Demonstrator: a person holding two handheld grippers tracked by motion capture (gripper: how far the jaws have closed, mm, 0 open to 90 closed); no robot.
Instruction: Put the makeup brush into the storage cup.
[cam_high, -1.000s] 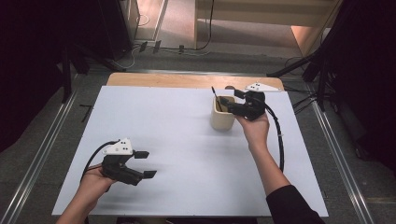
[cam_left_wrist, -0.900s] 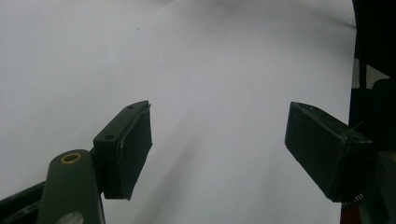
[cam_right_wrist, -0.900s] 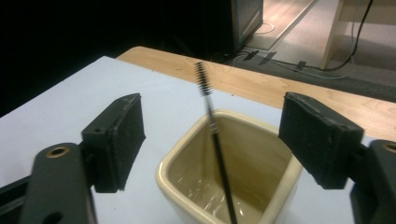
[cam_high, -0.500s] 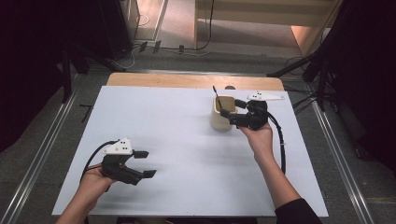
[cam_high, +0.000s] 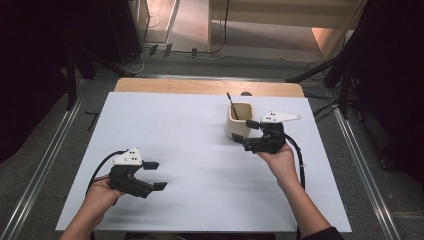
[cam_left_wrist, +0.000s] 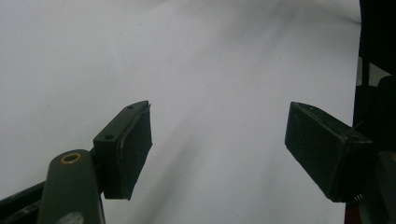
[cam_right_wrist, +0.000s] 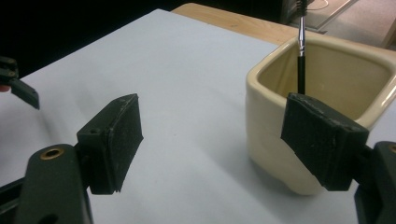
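- Right gripper (cam_high: 244, 134) sits just beside the cream cup (cam_high: 240, 127), jaws spread wide and having just been opening, nothing clamped between them.
- From the right gripper view, the cup (cam_right_wrist: 322, 102) stands upright ahead of the jaws, its wall right behind one pad and outside the gap.
- A thin black stick (cam_right_wrist: 301, 56) leans inside the cup, poking up past the rim.
- Left gripper (cam_high: 154, 175) hangs low over the white table (cam_high: 190, 150), well apart from the cup, jaws released, bare table between them.
- Left gripper view: both pads (cam_left_wrist: 128, 149) wide apart over bare white surface.
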